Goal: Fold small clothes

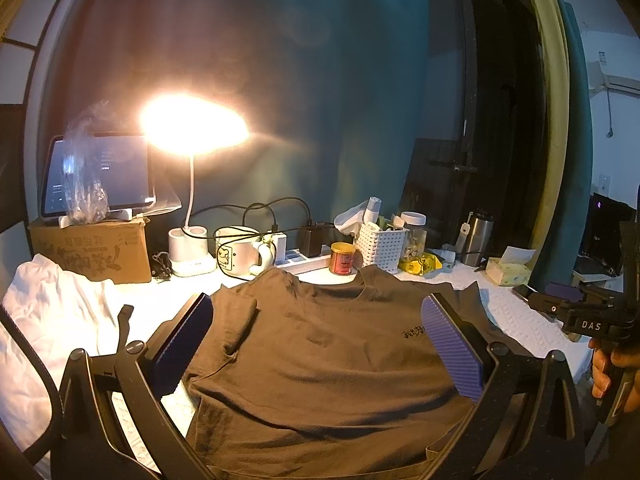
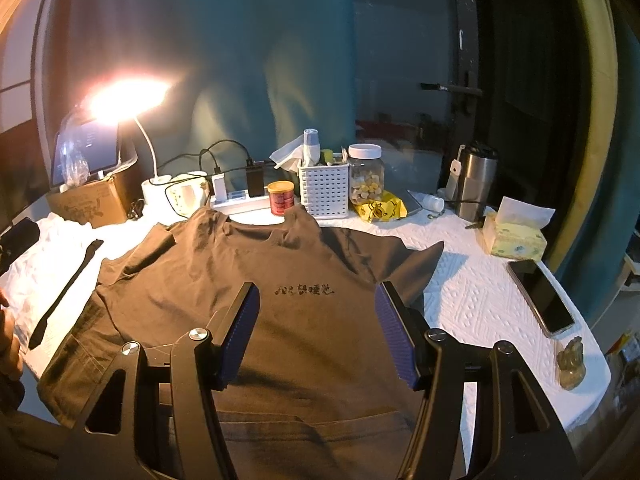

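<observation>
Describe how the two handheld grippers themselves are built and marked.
Both grippers, left and right, have black matte frames with round silver-and-black bolts and flat fingers faced with ribbed purple pads. Seen from the left wrist view, the right one's body carries white "DAS" lettering. No cables or sleeves show.

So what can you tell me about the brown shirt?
The shirt is a dull brown T-shirt of soft cloth with a round collar, short sleeves and small dark lettering on the chest. It lies spread out, front up and a little wrinkled, on the white table cover, collar toward the clutter at the back. Both grippers hover open above it.
</observation>
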`<control>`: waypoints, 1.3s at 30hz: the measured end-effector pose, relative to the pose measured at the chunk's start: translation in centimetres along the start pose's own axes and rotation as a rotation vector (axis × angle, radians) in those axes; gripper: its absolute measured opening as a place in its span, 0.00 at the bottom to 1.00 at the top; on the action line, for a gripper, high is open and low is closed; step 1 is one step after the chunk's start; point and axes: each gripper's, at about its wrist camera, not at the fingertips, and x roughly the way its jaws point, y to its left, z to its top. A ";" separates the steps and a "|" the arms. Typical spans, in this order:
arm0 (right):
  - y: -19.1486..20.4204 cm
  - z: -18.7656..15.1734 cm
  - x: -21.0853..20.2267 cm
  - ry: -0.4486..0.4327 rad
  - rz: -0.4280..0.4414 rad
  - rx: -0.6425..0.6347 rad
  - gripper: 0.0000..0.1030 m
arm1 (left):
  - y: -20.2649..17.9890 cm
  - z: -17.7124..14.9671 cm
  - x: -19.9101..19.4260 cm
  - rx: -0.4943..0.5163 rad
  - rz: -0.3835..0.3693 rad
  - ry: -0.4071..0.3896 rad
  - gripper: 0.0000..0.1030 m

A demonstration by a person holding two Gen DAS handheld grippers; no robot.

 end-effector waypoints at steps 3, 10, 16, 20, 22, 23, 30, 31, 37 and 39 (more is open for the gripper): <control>-0.1 -0.2 0.0 0.000 -0.001 -0.001 0.62 | -0.1 0.1 0.1 -0.004 0.001 0.010 0.99; -0.1 -0.3 0.1 -0.001 0.000 -0.001 0.62 | -0.3 -0.2 0.3 -0.006 0.006 0.008 0.99; -0.1 -0.3 0.2 0.001 -0.002 -0.001 0.62 | 0.2 -0.5 0.5 -0.007 -0.001 0.003 0.99; -0.2 -0.5 0.3 0.003 -0.002 0.003 0.62 | 0.3 -0.6 0.8 -0.011 -0.002 0.005 0.99; -0.4 -0.6 0.5 0.008 0.000 0.004 0.62 | 0.2 -0.6 1.1 -0.012 -0.001 0.017 0.99; -0.4 -0.7 0.7 0.012 0.001 0.005 0.62 | 0.1 -0.6 1.3 -0.013 0.000 0.024 0.99; -2.6 -0.4 2.9 0.042 -0.015 0.042 0.62 | -0.5 -0.8 3.4 -0.043 0.007 0.119 0.99; -3.1 -0.3 3.3 0.049 -0.019 0.047 0.62 | -0.7 -0.8 3.8 -0.052 0.009 0.149 0.99; -6.5 0.0 6.0 0.083 -0.021 0.067 0.62 | -1.6 -1.1 6.4 -0.058 0.029 0.173 0.99; -7.9 0.2 7.3 0.093 -0.021 0.075 0.62 | -2.0 -1.1 7.3 -0.064 0.028 0.175 0.99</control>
